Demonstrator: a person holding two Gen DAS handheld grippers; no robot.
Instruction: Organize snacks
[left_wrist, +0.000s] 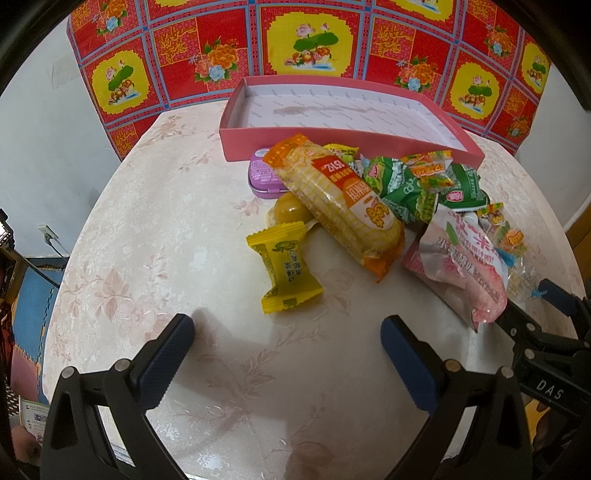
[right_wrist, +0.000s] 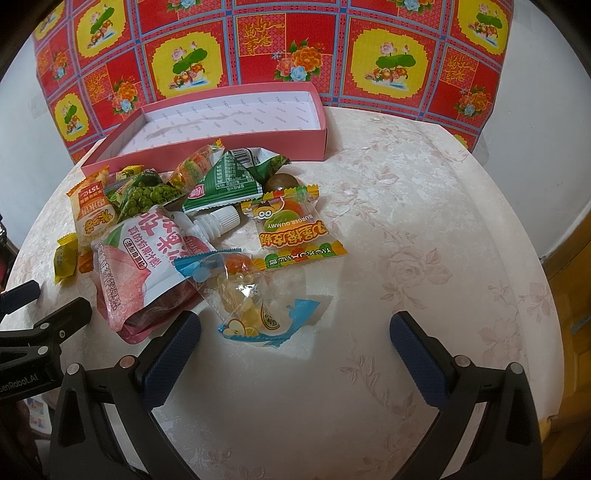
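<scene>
Snacks (left_wrist: 343, 206) lie piled before the pink box (left_wrist: 332, 142); left claw (left_wrist: 288, 354) and right claw (right_wrist: 295, 350) gape, holding nothing.

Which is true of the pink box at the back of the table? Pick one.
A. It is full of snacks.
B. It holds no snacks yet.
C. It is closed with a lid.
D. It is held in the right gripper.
B: the pink box sits open with only its white lining showing, while the snacks, such as the yellow candy, lie on the table in front of it.
</scene>
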